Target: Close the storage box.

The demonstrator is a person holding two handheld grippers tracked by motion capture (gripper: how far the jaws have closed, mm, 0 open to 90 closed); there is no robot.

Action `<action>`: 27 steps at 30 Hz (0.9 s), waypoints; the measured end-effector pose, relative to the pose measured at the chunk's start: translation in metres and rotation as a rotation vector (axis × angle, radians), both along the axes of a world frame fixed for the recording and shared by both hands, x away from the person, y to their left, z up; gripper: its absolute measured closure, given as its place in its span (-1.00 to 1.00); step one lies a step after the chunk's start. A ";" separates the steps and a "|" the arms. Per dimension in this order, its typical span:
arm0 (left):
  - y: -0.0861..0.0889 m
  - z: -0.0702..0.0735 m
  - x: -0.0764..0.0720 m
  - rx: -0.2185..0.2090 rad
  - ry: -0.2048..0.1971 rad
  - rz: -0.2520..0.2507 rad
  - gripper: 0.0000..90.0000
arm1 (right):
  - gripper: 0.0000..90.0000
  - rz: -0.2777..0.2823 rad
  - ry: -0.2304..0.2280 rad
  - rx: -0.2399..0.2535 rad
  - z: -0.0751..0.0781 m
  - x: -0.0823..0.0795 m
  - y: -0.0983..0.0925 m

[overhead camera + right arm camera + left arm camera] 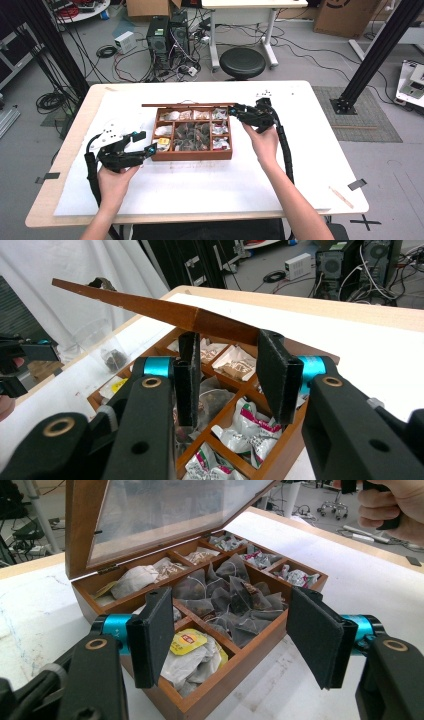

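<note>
- Left gripper (230, 607) sits nearest to us, black jaws spread wide and holding nothing, straddling the near corner of the brown wooden compartment box (192, 155)
- Box lies mid-table on the white sheet-covered table (200, 192)
- Right gripper (230, 340) is clenched at the free edge of the glass-paned wooden lid (150, 307); we judge it is holding the lid half raised over the box
- Done: lid is up and the compartments are exposed
- Left: no bag picked; the yellow-labelled white tea sachet (187, 642) lies right below the released jaws, and we'd guess it is the target
- Dark pyramid tea bags (235, 595) fill the middle compartment
- Hard to make out: exact pad contact on the lid; the back row sits partly under the lid; labels are too blurred to read
</note>
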State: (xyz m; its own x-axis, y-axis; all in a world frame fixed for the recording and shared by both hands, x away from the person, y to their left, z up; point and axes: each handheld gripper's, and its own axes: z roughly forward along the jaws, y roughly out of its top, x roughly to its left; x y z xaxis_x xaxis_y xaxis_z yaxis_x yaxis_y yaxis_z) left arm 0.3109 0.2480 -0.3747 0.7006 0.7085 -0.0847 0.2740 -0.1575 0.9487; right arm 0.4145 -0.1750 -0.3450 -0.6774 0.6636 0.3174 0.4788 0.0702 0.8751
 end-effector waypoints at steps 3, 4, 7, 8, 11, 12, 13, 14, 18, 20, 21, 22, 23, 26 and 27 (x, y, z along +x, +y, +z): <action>0.000 0.000 0.000 0.000 0.000 -0.003 -0.21 | 0.42 -0.001 -0.009 -0.007 -0.001 -0.002 0.000; 0.000 0.000 0.000 0.000 0.000 -0.003 -0.21 | 0.42 -0.001 -0.009 -0.007 -0.001 -0.002 0.000; -0.001 0.000 0.000 -0.002 0.000 -0.005 -0.21 | 0.42 -0.002 -0.015 -0.013 -0.003 -0.005 0.001; -0.001 0.001 0.000 -0.003 -0.001 -0.007 -0.21 | 0.42 -0.005 -0.025 -0.017 -0.004 -0.008 0.002; -0.001 0.001 0.000 -0.004 -0.002 -0.007 -0.21 | 0.42 -0.005 -0.040 -0.025 -0.006 -0.011 0.003; -0.001 0.001 0.000 -0.006 -0.001 -0.008 -0.21 | 0.42 -0.005 -0.040 -0.025 -0.006 -0.011 0.003; -0.001 0.001 0.000 -0.005 -0.001 -0.007 -0.21 | 0.42 -0.006 -0.041 -0.024 -0.006 -0.012 0.003; -0.001 0.000 0.000 -0.007 0.000 -0.008 -0.21 | 0.42 -0.007 -0.046 -0.028 -0.007 -0.013 0.003; -0.001 0.001 0.000 -0.007 -0.003 -0.012 -0.21 | 0.42 -0.009 -0.051 -0.034 -0.009 -0.016 0.004; -0.001 0.001 0.000 -0.007 -0.003 -0.013 -0.21 | 0.42 -0.011 -0.056 -0.035 -0.011 -0.019 0.005; -0.001 0.001 0.001 -0.007 -0.002 -0.014 -0.21 | 0.42 -0.013 -0.056 -0.035 -0.011 -0.019 0.005; -0.001 0.001 0.001 -0.006 -0.002 -0.014 -0.21 | 0.42 -0.015 -0.053 -0.039 -0.012 -0.020 0.005; -0.002 0.001 0.001 -0.010 -0.001 -0.013 -0.21 | 0.42 -0.014 -0.046 -0.036 -0.012 -0.021 0.005; -0.002 0.002 0.001 -0.009 -0.002 -0.017 -0.21 | 0.42 -0.014 -0.028 -0.030 -0.013 -0.022 0.005; -0.002 0.002 0.001 -0.010 -0.003 -0.018 -0.21 | 0.42 -0.015 -0.024 -0.029 -0.013 -0.023 0.005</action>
State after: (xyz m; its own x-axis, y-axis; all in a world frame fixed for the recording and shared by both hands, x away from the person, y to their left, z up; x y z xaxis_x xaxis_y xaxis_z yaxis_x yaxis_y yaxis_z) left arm 0.3114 0.2457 -0.3729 0.7132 0.6952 -0.0894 0.2682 -0.1529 0.9512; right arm 0.3919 -0.1699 -0.3585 -0.6748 0.6821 0.2817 0.4588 0.0887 0.8841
